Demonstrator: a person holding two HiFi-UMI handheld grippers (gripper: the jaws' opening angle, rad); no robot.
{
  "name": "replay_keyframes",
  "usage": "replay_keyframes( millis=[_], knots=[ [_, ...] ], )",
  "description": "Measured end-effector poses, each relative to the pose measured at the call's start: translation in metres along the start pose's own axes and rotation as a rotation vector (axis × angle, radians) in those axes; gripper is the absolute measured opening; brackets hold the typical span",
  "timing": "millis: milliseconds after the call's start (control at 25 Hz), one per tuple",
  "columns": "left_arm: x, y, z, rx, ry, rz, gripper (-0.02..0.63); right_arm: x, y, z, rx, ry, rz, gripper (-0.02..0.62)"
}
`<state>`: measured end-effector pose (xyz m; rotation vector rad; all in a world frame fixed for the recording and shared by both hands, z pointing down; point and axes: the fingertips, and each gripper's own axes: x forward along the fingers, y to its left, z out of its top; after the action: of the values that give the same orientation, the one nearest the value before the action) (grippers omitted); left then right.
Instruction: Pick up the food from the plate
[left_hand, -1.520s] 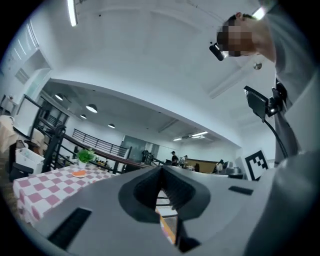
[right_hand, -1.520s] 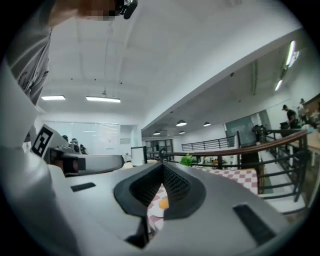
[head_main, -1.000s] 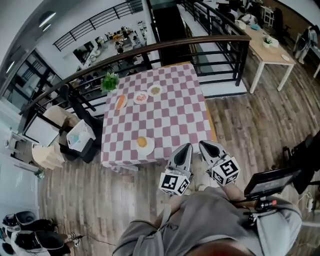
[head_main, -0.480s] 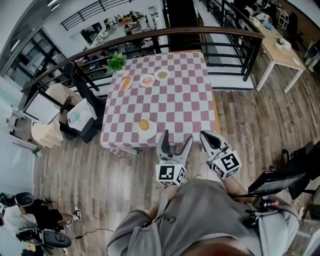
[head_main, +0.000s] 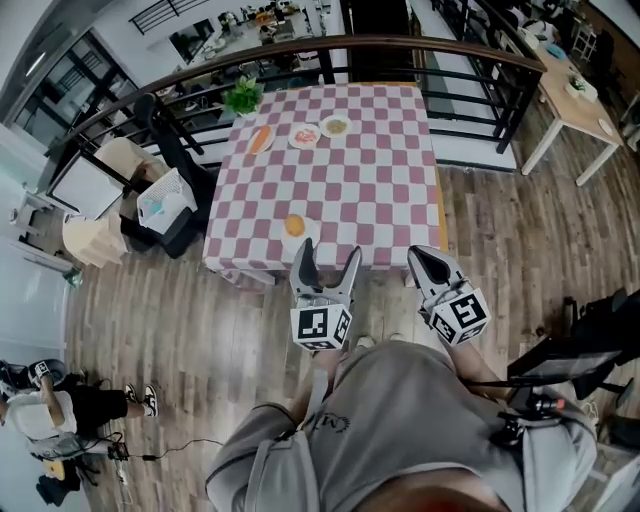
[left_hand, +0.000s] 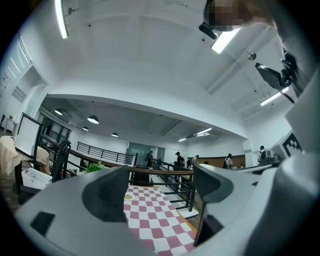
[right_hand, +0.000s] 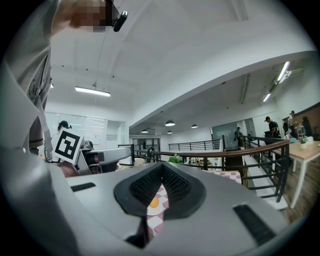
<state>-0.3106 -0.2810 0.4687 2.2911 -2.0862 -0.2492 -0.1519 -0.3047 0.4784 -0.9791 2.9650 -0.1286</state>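
Food (head_main: 293, 225): 4 plated portions on table (head_main: 380, 200). L gripper (head_main: 328, 256) at table edge, jaws opening, empty; R gripper (head_main: 424, 262) alongside, clenched, empty.

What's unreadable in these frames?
Head view: food too small to identify.
Head view: far plates, contents too small.
Right gripper view: near plate mostly behind shut right tongs.
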Motion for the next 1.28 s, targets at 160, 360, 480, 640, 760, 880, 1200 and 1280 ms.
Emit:
replay_keyframes(
  millis=[160, 360, 480, 640, 760, 880, 1200, 1280],
  knots=[
    [-0.005, 0.020, -0.006, 0.003, 0.023, 0.028, 0.417, -0.001, -0.006, -0.003, 0.004, -0.001, -0.019, 0.014],
    [-0.007, 0.037, -0.009, 0.008, 0.042, 0.057, 0.417, -0.004, -0.014, -0.005, 0.008, 0.005, -0.048, 0.014],
    [-0.005, 0.041, -0.010, 0.011, 0.044, 0.063, 0.417, -0.005, -0.015, -0.008, 0.013, 0.014, -0.056, 0.014],
    [-0.003, 0.054, -0.017, 0.016, 0.070, 0.098, 0.416, -0.006, -0.013, -0.010, 0.016, 0.026, -0.053, 0.014],
    [-0.002, 0.071, -0.028, 0.003, 0.114, 0.160, 0.414, -0.005, -0.010, -0.019, 0.034, 0.051, -0.035, 0.014],
    [0.004, 0.092, -0.040, -0.016, 0.159, 0.214, 0.403, -0.003, -0.007, -0.025, 0.038, 0.078, -0.017, 0.014],
    [0.024, 0.149, -0.102, -0.041, 0.368, 0.278, 0.346, -0.006, -0.002, -0.049, 0.062, 0.173, 0.012, 0.014],
    [0.031, 0.165, -0.115, -0.013, 0.394, 0.286, 0.325, -0.008, -0.001, -0.051, 0.057, 0.182, 0.012, 0.014]
  ],
)
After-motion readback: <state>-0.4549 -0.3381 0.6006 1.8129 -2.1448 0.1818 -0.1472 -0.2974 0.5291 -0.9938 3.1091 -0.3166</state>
